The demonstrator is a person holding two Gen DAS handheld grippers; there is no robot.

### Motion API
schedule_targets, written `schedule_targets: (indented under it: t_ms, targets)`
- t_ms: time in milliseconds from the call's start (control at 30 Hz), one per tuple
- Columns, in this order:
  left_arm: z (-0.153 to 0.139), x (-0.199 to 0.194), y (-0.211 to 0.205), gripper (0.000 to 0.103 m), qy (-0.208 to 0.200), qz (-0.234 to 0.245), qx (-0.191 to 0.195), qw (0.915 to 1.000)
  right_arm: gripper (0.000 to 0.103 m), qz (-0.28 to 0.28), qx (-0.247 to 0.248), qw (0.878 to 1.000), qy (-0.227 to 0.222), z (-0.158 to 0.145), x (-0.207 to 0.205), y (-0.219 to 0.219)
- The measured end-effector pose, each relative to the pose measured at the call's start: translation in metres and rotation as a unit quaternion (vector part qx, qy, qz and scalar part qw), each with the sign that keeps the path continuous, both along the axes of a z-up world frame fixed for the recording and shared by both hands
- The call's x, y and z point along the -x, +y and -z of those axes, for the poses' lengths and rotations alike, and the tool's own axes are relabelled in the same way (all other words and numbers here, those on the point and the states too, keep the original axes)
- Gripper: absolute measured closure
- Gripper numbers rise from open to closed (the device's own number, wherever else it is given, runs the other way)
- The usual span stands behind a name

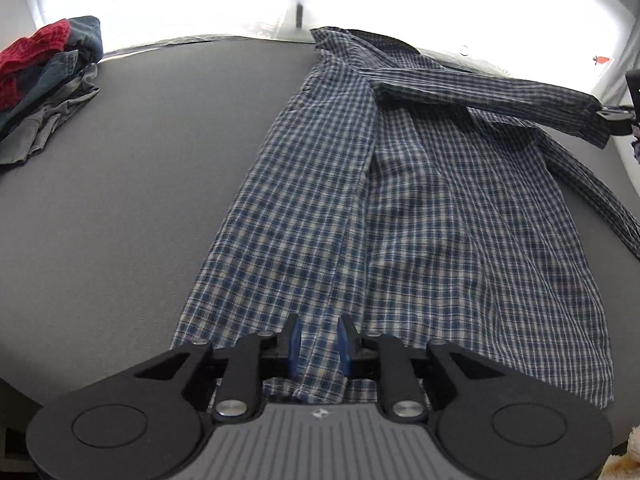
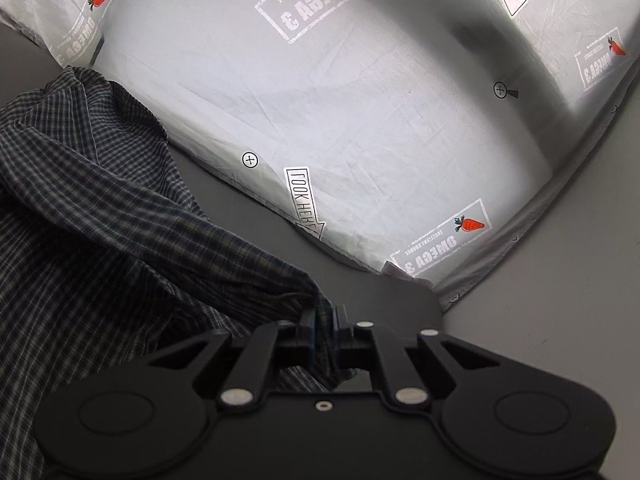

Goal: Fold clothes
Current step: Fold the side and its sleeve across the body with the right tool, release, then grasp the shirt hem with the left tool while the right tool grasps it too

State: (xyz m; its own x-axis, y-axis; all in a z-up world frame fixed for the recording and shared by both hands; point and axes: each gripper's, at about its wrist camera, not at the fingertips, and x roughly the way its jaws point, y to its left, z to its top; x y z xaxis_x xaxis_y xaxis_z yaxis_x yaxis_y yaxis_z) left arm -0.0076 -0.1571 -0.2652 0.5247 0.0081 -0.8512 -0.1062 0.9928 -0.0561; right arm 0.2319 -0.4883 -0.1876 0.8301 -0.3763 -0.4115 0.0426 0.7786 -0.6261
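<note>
Meanwhile, a blue-and-white checked cotton shirt [image 1: 400,200] is spread on the dark grey table [image 1: 140,200]; its hem lies between the left gripper [image 1: 320,340]'s narrowly parted fingers, while its right sleeve cuff [image 2: 304,296] is pinched by the right gripper [image 2: 324,320], seemingly for folding inward.

Shirt [image 1: 420,184]: thin woven checked cloth, matt. Worktop [image 1: 140,200]: smooth matt grey. Sheet [image 2: 360,100]: creased white printed cloth. Gripper [image 1: 319,340]: matt black plastic, shiny metal pins.
</note>
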Motion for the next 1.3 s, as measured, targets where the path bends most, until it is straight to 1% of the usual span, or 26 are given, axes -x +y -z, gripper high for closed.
schedule_targets:
  t_ms: [67,100,133,167,200,233,267,333,433,567,600,633,700,767,833,867,900,933,1000,1067,1100,1167,1233,1300]
  targets:
    - [0.004,0.004,0.013,0.081,0.008,-0.034,0.013,0.9993,0.094,0.015,-0.019,1.000,0.018,0.006,-0.002,-0.008]
    - [0.005,0.006,0.018,0.081,0.011,-0.049,0.019,0.9986,0.093,0.019,-0.031,0.999,0.039,0.011,-0.004,-0.011]
    - [0.004,0.009,0.021,0.081,0.009,-0.057,0.022,0.9981,0.090,0.020,-0.047,0.997,0.059,0.016,-0.006,-0.014]
    - [0.004,0.011,0.023,0.081,0.007,-0.064,0.024,0.9977,0.086,0.026,-0.077,0.994,0.071,0.020,-0.004,-0.019]
    - [0.003,0.013,0.026,0.081,0.005,-0.069,0.025,0.9973,0.073,0.032,-0.111,0.990,0.081,0.023,-0.001,-0.025]
    - [0.002,0.013,0.026,0.080,0.002,-0.072,0.026,0.9971,0.065,0.041,-0.146,0.985,0.087,0.024,0.001,-0.031]
    - [0.000,0.014,0.027,0.079,0.000,-0.075,0.026,0.9968,0.056,0.054,-0.197,0.975,0.093,0.026,0.005,-0.040]
    - [-0.001,0.013,0.027,0.077,-0.005,-0.081,0.027,0.9963,0.056,0.067,-0.278,0.953,0.098,0.029,0.011,-0.056]
    - [0.000,0.005,0.029,0.075,-0.008,-0.091,0.035,0.9952,0.051,0.097,-0.383,0.914,0.090,0.031,0.015,-0.080]
    - [0.000,-0.022,0.031,0.074,-0.010,-0.083,0.044,0.9955,0.049,0.120,-0.475,0.869,0.063,0.025,0.020,-0.104]
    - [-0.001,-0.032,0.030,0.074,-0.012,-0.077,0.043,0.9960,0.043,0.125,-0.488,0.862,0.060,0.024,0.021,-0.107]
    - [-0.002,-0.041,0.029,0.073,-0.014,-0.070,0.042,0.9966,0.035,0.135,-0.502,0.852,0.056,0.025,0.022,-0.111]
    - [-0.005,-0.068,0.027,0.072,-0.021,-0.050,0.041,0.9977,0.033,0.154,-0.528,0.834,0.053,0.029,0.022,-0.117]
    - [-0.008,-0.096,0.020,0.067,-0.027,-0.031,0.041,0.9983,0.033,0.191,-0.558,0.805,0.061,0.038,0.020,-0.125]
    - [-0.011,-0.128,0.019,0.064,-0.035,-0.014,0.045,0.9983,0.033,0.229,-0.597,0.767,0.060,0.046,0.023,-0.129]
    - [-0.013,-0.145,0.018,0.060,-0.042,-0.002,0.047,0.9980,0.033,0.248,-0.615,0.746,0.059,0.050,0.025,-0.131]
    - [-0.014,-0.166,0.014,0.059,-0.049,0.009,0.041,0.9979,0.033,0.267,-0.633,0.724,0.058,0.053,0.027,-0.133]
    - [-0.016,-0.187,0.009,0.055,-0.057,0.021,0.035,0.9975,0.033,0.276,-0.659,0.698,0.050,0.058,0.029,-0.134]
    - [-0.019,-0.230,0.001,0.050,-0.072,0.044,0.022,0.9962,0.033,0.287,-0.701,0.652,0.038,0.068,0.028,-0.134]
    - [-0.016,-0.280,-0.007,0.045,-0.074,0.060,0.016,0.9953,0.033,0.308,-0.727,0.612,0.038,0.080,0.019,-0.136]
    - [-0.015,-0.305,-0.011,0.043,-0.074,0.068,0.013,0.9948,0.033,0.318,-0.728,0.606,0.038,0.084,0.014,-0.137]
    - [-0.009,-0.356,-0.017,0.042,-0.069,0.081,0.025,0.9940,0.033,0.337,-0.725,0.599,0.037,0.089,0.005,-0.139]
    - [-0.003,-0.399,-0.023,0.042,-0.061,0.087,0.033,0.9938,0.033,0.340,-0.719,0.605,0.035,0.090,0.000,-0.139]
    - [0.004,-0.434,-0.031,0.042,-0.057,0.092,0.031,0.9936,0.034,0.341,-0.712,0.613,0.034,0.091,-0.005,-0.138]
